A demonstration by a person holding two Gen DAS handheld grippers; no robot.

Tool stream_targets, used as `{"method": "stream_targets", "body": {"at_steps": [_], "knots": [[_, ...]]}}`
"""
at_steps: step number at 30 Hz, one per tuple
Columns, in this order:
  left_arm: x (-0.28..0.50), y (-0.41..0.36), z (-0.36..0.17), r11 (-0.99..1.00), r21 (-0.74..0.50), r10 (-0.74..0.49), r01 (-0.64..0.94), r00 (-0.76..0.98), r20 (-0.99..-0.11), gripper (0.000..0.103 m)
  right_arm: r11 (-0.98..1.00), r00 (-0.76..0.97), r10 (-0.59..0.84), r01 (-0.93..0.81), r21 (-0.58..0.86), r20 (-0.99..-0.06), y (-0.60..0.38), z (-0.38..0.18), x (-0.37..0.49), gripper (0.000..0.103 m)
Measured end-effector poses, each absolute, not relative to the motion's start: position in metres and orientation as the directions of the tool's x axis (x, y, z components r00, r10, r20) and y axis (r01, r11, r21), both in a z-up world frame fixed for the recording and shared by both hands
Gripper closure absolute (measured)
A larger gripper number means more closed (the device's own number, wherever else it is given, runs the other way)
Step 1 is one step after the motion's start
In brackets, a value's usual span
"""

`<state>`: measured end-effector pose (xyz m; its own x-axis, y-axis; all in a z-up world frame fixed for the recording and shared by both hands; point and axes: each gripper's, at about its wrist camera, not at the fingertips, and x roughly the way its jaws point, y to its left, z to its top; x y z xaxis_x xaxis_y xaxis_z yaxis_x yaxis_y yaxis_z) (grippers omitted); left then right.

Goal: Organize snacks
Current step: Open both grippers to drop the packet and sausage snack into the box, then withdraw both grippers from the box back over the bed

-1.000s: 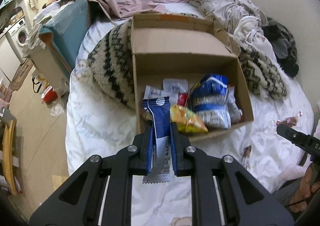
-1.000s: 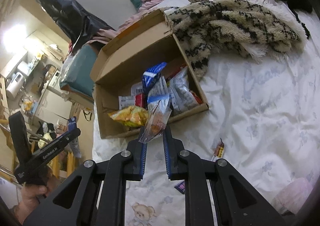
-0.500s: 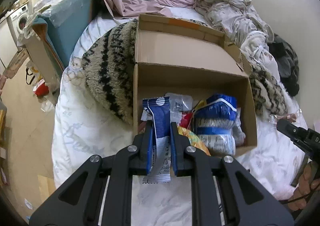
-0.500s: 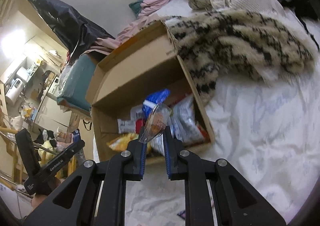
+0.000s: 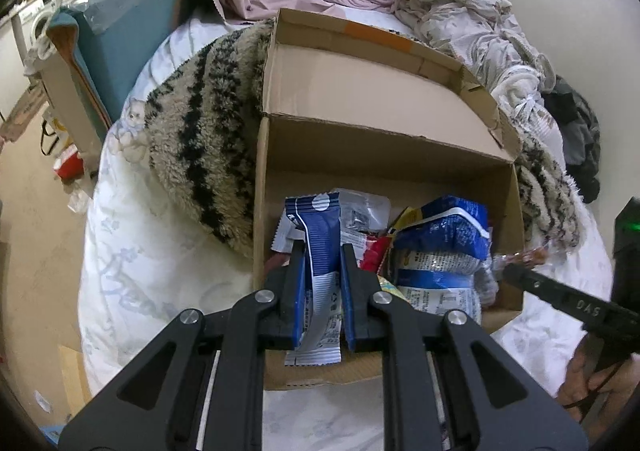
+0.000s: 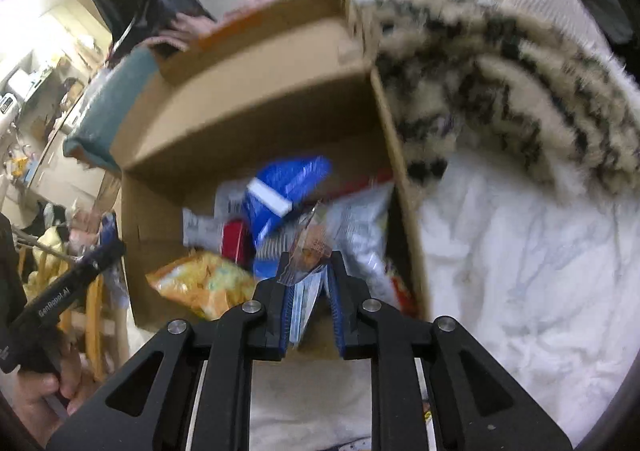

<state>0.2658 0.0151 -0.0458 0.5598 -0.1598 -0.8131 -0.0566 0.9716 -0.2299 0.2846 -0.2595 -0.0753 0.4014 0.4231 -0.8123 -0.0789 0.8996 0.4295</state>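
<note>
An open cardboard box (image 5: 360,99) lies on the bed with several snack bags in it, among them a blue bag (image 5: 444,235) and a yellow bag (image 6: 200,283). My left gripper (image 5: 323,251) is shut on a blue and white snack packet (image 5: 316,227) and hangs over the box's near left corner. My right gripper (image 6: 312,257) holds a clear snack packet (image 6: 310,243) upright above the box's (image 6: 256,91) near edge. Its jaws are starting to open with the packet still between them. Each gripper shows in the other's view, the right gripper (image 5: 510,271) and the left gripper (image 6: 116,247).
A fluffy striped blanket (image 5: 200,139) curls around the box's left and far sides. Crumpled clothes (image 5: 440,3) are piled at the head of the bed. A teal cushion (image 5: 120,31) stands at the left. White bedsheet (image 6: 520,251) spreads right of the box. A hand (image 6: 36,391) grips the left handle.
Both grippers have come forward and lower, from the sheet in front of the box to over its near edge, each carrying its packet. The right view is now blurred by motion.
</note>
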Motion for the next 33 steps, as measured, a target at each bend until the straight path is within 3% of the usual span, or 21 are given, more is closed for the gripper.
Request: {"method": "stream_targets", "body": {"at_steps": [5, 7, 9, 10, 11, 12, 14, 33], "knots": [[0.263, 0.015, -0.038, 0.972, -0.222, -0.134, -0.071, 0.609, -0.782, 0.088, 0.902, 0.416, 0.416, -0.072, 0.426, -0.809, -0.259, -0.077, 0.286, 0.083], [0.263, 0.011, -0.041, 0.976, -0.209, -0.131, -0.067, 0.584, -0.801, 0.079, 0.905, 0.424, 0.412, -0.092, 0.415, -0.806, -0.256, -0.074, 0.284, 0.082], [0.262, 0.007, -0.044, 0.98, -0.188, -0.115, -0.07, 0.573, -0.812, 0.051, 0.917, 0.425, 0.389, -0.1, 0.385, -0.817, -0.251, -0.073, 0.284, 0.077], [0.261, 0.007, -0.044, 0.981, -0.179, -0.102, -0.078, 0.574, -0.813, 0.044, 0.923, 0.429, 0.377, -0.098, 0.372, -0.821, -0.251, -0.073, 0.284, 0.062], [0.259, 0.007, -0.043, 0.98, -0.179, -0.098, -0.085, 0.579, -0.81, 0.033, 0.928, 0.44, 0.365, -0.094, 0.362, -0.821, -0.251, -0.071, 0.282, 0.041], [0.257, 0.009, -0.042, 0.978, -0.185, -0.096, -0.093, 0.588, -0.803, 0.026, 0.934, 0.455, 0.348, -0.089, 0.346, -0.82, -0.252, -0.07, 0.282, 0.034], [0.255, 0.012, -0.041, 0.977, -0.186, -0.088, -0.106, 0.591, -0.802, 0.019, 0.95, 0.468, 0.304, -0.088, 0.299, -0.829, -0.251, -0.068, 0.282, 0.03], [0.224, -0.003, -0.03, 0.983, -0.18, -0.126, -0.036, 0.584, -0.802, 0.019, 0.939, 0.494, 0.322, -0.059, 0.338, -0.808, -0.273, -0.045, 0.259, 0.03]]}}
